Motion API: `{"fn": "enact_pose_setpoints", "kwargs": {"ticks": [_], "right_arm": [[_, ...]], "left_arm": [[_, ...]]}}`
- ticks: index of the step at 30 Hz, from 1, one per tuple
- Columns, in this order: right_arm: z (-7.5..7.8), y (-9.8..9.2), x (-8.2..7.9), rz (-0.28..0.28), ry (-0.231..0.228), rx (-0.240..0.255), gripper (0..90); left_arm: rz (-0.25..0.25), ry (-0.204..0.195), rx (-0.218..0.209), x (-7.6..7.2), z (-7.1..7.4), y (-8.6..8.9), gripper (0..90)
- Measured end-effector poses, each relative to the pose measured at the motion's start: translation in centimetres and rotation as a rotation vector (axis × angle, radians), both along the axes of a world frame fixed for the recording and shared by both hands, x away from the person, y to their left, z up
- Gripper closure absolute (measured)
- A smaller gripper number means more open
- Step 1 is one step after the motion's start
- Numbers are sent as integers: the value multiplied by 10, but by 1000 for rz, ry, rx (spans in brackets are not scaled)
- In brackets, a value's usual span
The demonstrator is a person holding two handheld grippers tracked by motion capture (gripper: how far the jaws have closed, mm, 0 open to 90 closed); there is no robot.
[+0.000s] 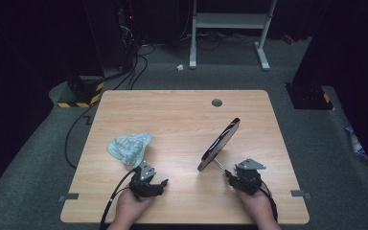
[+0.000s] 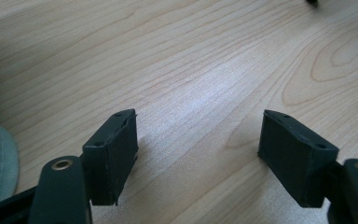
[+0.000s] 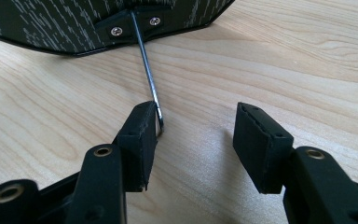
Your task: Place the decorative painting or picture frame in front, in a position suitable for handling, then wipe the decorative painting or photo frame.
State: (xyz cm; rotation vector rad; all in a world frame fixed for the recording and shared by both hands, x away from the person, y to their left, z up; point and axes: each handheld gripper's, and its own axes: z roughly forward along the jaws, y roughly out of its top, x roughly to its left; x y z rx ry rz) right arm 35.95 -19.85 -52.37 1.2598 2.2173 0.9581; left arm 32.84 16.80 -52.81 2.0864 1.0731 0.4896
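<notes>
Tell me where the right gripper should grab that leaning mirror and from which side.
Grip the thin metal stand rod, not the mirror itself: its dark panel is broad and tilted, probably too wide for the jaws. The rod runs from the screwed bracket down to the table, beside one pad of the open right gripper. Come in low from the person's side and close across it, probably near its lower end.

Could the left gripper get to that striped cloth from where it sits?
Probably yes: the left gripper is open, the striped cloth lies just beyond it, and only bare table lies between them.
</notes>
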Motion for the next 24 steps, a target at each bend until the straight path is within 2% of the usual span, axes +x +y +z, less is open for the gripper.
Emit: {"fn": "enact_pose_setpoints", "kwargs": {"ticks": [8, 18, 24], "right_arm": [[0, -1, 4, -11, -1, -1, 491], [0, -6, 17, -90, -2, 1, 500], [0, -6, 22, -110, -5, -3, 499]], "left_arm": [[0, 0, -1, 0, 0, 0, 288], [-5, -1, -4, 0, 0, 0, 302], [-5, -1, -6, 0, 0, 0, 303]]}}
